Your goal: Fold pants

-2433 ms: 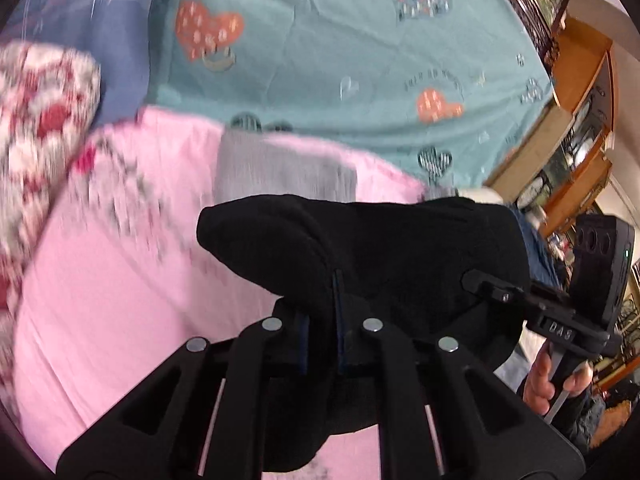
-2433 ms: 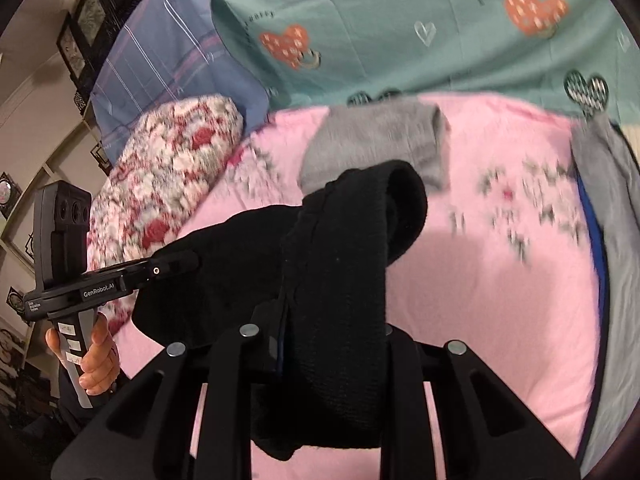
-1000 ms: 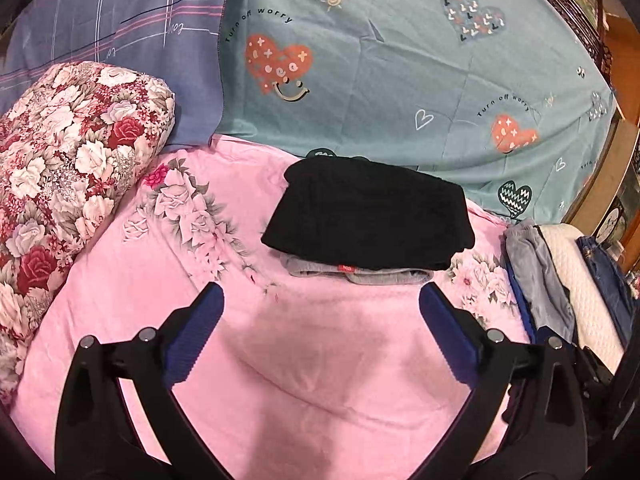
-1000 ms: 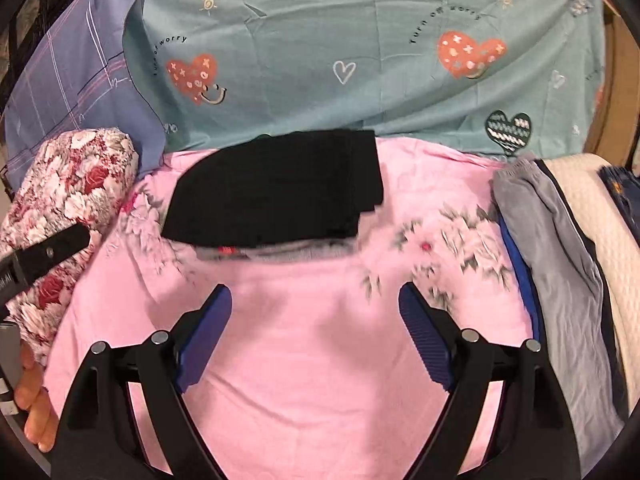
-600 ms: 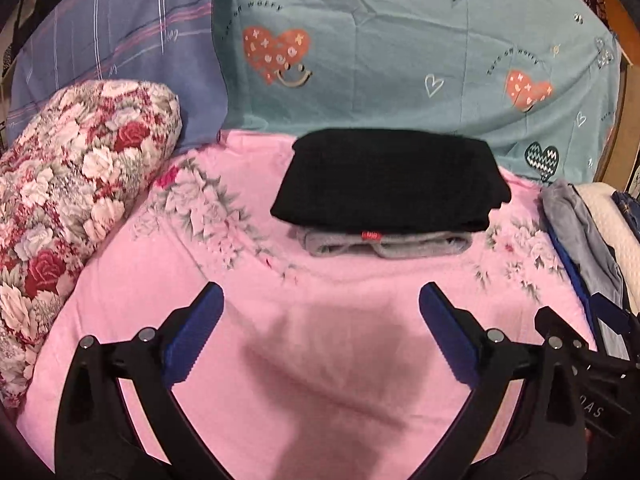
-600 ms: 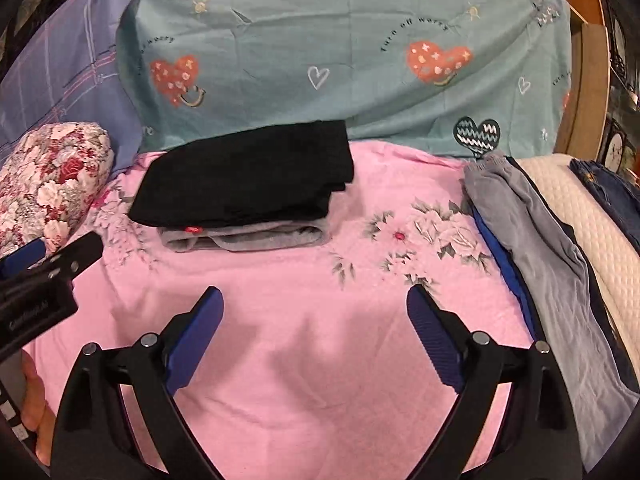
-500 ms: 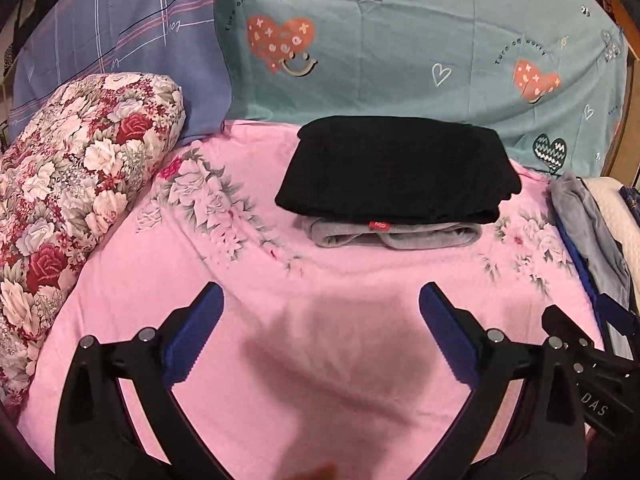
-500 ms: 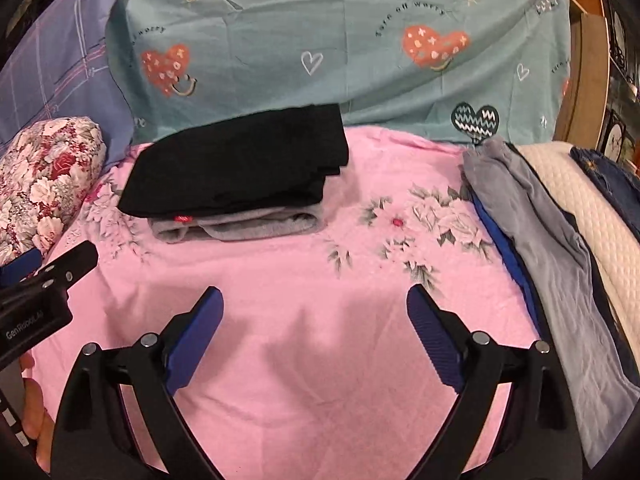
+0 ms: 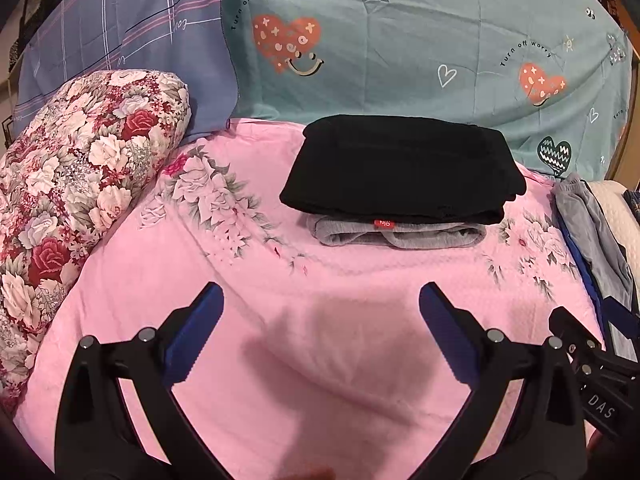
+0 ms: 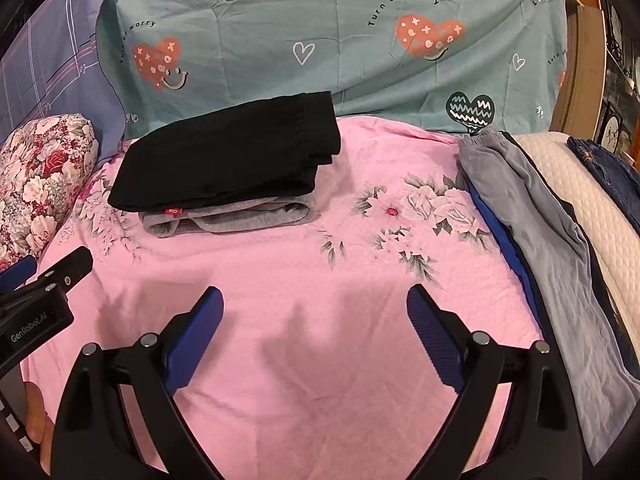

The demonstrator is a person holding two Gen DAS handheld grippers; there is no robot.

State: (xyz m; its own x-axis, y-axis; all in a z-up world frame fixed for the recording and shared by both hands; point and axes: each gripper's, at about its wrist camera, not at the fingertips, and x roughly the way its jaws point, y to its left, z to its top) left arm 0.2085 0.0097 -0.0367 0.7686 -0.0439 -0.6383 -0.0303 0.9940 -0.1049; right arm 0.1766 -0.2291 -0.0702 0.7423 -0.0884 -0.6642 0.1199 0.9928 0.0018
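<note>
Folded black pants (image 9: pixel 400 168) lie on top of folded grey pants (image 9: pixel 400 236) at the far side of the pink floral bed cover (image 9: pixel 320 340); the stack also shows in the right wrist view (image 10: pixel 228 156). My left gripper (image 9: pixel 320 304) is open and empty, hovering over bare pink cover, well short of the stack. My right gripper (image 10: pixel 314 300) is open and empty too, to the right of the stack. The left gripper's tip (image 10: pixel 60 272) shows at the left edge of the right wrist view.
A pile of unfolded pants lies along the right side: grey (image 10: pixel 540 232), blue (image 10: pixel 504 240) and denim (image 10: pixel 608 172) on a cream quilt (image 10: pixel 580 208). A floral bolster (image 9: pixel 72 184) sits at the left. Teal heart-print (image 9: pixel 400 40) and blue plaid cloths hang behind.
Both grippers were shut on the black pants and carried them; they set the pants on the grey pair, opened, and drew back toward me.
</note>
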